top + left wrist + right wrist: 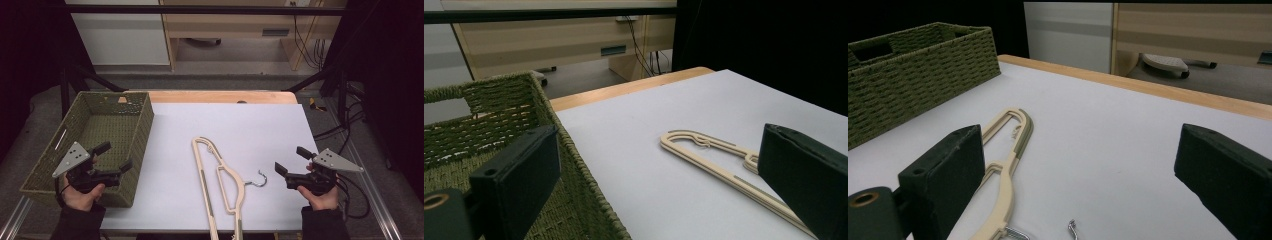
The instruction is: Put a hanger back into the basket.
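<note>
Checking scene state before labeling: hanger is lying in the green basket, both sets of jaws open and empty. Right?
Not quite. The hanger lies on the white table surface, beside the green basket, as the high view shows. The rest holds: left gripper and right gripper are both open and empty.

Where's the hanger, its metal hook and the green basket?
hanger (202,167), high view, on its long cream arm.
metal hook (261,178), high view, on the curved wire.
green basket (144,122), high view, on its right woven wall.
</note>
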`<state>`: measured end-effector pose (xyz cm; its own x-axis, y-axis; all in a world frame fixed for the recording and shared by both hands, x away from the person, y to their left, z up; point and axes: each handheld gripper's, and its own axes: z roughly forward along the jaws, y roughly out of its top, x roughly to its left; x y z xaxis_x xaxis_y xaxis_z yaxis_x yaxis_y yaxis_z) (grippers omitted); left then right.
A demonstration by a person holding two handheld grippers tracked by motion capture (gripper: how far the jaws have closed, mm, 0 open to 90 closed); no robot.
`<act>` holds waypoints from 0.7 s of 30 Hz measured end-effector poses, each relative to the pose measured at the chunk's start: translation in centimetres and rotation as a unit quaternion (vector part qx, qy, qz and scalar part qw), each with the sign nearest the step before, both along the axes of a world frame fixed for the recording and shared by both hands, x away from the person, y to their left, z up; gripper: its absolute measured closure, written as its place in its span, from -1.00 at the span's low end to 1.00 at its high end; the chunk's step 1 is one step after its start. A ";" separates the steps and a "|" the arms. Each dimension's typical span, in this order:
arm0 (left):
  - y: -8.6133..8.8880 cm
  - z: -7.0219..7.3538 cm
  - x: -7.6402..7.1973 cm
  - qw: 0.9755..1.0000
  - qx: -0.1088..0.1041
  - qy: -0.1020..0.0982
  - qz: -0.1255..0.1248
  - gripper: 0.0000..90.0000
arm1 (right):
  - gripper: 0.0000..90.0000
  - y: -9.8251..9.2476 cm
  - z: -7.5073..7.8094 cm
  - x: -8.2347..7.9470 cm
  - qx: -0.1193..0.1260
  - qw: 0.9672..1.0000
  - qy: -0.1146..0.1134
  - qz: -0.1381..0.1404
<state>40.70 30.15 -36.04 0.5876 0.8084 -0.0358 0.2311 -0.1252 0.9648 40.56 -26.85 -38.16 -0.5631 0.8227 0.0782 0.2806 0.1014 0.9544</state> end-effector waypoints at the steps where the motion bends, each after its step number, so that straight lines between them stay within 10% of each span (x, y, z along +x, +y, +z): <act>1: -0.1 0.0 0.0 1.000 0.001 0.000 0.000 -0.92 | -0.83 -0.1 0.0 0.1 0.001 1.000 -0.001 0.002; 21: -2.0 0.3 -0.6 1.000 0.015 -0.003 -0.016 -0.92 | -0.44 2.5 -2.3 1.4 -0.056 0.995 0.036 0.076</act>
<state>40.07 28.19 -35.77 0.6132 0.7899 -0.0071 0.2198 -0.1620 0.9620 41.99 -24.31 -40.48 -0.6779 0.7343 0.0355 0.3217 0.2529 0.9124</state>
